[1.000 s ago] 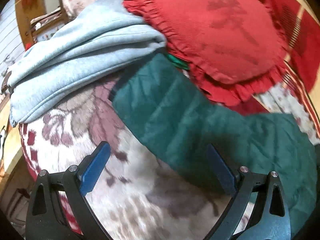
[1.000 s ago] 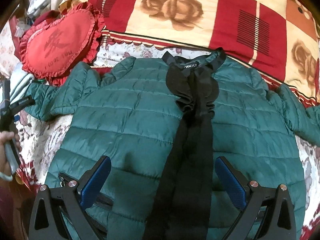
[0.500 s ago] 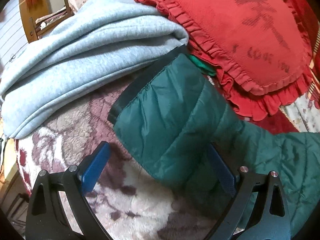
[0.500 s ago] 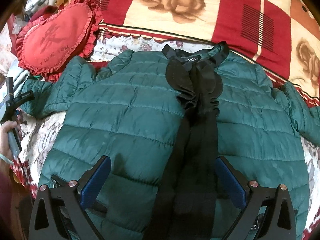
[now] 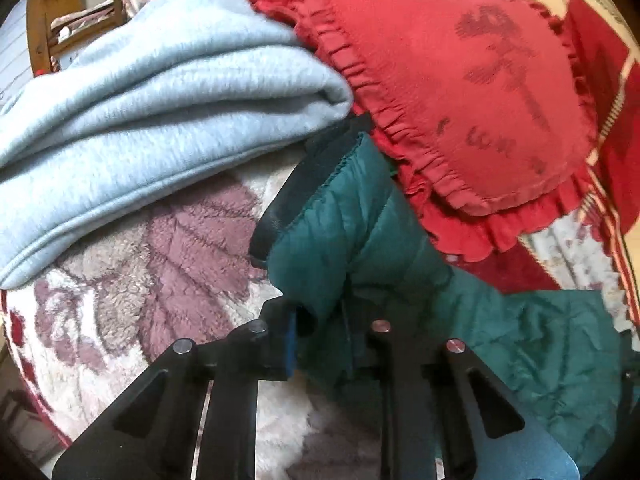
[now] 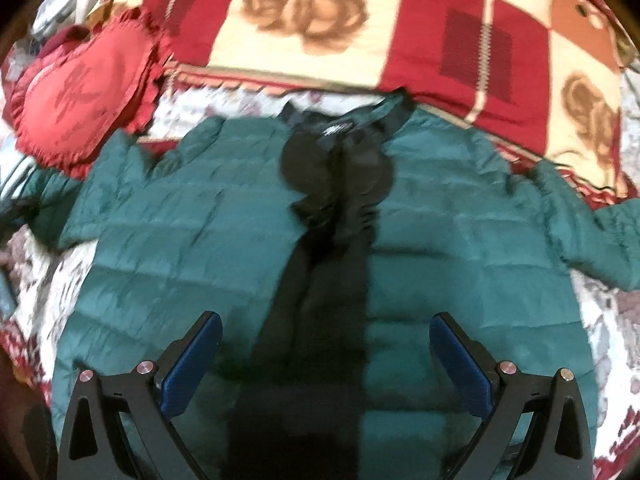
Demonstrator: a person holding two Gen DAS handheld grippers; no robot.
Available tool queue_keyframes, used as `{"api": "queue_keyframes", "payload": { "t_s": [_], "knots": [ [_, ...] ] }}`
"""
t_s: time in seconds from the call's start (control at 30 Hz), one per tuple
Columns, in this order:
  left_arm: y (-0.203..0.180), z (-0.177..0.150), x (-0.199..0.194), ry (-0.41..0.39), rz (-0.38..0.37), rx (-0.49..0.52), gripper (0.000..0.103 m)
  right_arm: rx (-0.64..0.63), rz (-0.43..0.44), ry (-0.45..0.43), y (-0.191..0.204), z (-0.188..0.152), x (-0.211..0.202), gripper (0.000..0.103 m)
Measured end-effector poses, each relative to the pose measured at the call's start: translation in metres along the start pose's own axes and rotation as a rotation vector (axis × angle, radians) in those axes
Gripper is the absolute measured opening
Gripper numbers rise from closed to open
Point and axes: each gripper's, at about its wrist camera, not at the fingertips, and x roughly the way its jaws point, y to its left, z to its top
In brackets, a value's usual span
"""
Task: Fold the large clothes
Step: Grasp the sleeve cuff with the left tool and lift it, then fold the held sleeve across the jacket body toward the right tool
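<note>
On the bed (image 6: 592, 320), we are counting one green quilted jacket (image 6: 172, 248) lying front up, its collar toward twelve o'clock and one sleeve reaching out to each side. We are also seeing one red frilled cushion (image 5: 460, 92) at about ten o'clock from the jacket, one folded grey sweatshirt (image 5: 160, 92) beside it, and one red-and-cream rose blanket (image 6: 320, 20) along the far edge.

We are pinching the jacket's sleeve cuff (image 5: 332, 240) with our left tool (image 5: 320, 340); its jaws have just been closing and are now squeezed onto the green fabric, angled steeply downward.

We are holding our right tool (image 6: 324, 360) over the jacket's lower front, above its black centre strip (image 6: 320, 320), with both blue pads spread wide and gripping nothing, also tilted steeply down.
</note>
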Motion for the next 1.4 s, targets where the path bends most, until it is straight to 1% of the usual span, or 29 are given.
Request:
{"api": "queue_keyframes", "payload": {
  "t_s": [0.07,0.17,0.2,0.27,0.37,0.47,0.6,0.73,0.87,0.93,1.13,1.27,1.4],
  "knots": [
    [-0.006,-0.001,-0.013,-0.014,-0.025,0.014,0.015,0.015,-0.028,-0.013,-0.013,0.01,0.002,0.103],
    [-0.021,-0.005,-0.037,-0.034,-0.061,0.044,0.015,0.028,-0.109,-0.032,-0.032,0.023,0.008,0.103],
    [-0.027,-0.007,-0.046,-0.041,-0.075,0.058,0.014,0.036,-0.133,-0.029,-0.04,0.026,0.012,0.103],
    [-0.033,-0.007,-0.058,-0.047,-0.101,0.075,0.014,0.058,-0.152,-0.008,-0.054,0.027,0.019,0.103],
    [-0.047,-0.014,-0.083,-0.053,-0.157,0.101,0.014,0.101,-0.148,0.016,-0.071,0.022,0.026,0.103],
    [-0.066,-0.022,-0.101,-0.055,-0.207,0.121,0.013,0.117,-0.142,0.023,-0.081,0.016,0.027,0.103],
    [-0.095,-0.029,-0.133,-0.06,-0.284,0.172,0.013,0.114,-0.157,0.005,-0.088,0.008,0.018,0.103],
    [-0.128,-0.041,-0.156,-0.063,-0.357,0.224,0.013,0.131,-0.148,-0.005,-0.097,0.005,0.011,0.103],
    [-0.162,-0.056,-0.172,-0.037,-0.422,0.256,0.013,0.154,-0.13,-0.012,-0.105,0.001,0.005,0.103],
    [-0.179,-0.065,-0.176,-0.022,-0.443,0.28,0.013,0.155,-0.122,-0.018,-0.106,0.001,0.002,0.103],
    [-0.228,-0.097,-0.189,0.024,-0.518,0.345,0.013,0.15,-0.126,-0.04,-0.109,0.0,-0.005,0.103],
    [-0.258,-0.118,-0.194,0.055,-0.56,0.379,0.012,0.173,-0.119,-0.031,-0.116,-0.001,-0.002,0.103],
    [-0.289,-0.144,-0.191,0.111,-0.591,0.419,0.012,0.192,-0.113,-0.022,-0.122,-0.004,0.001,0.103]
  ]
}}
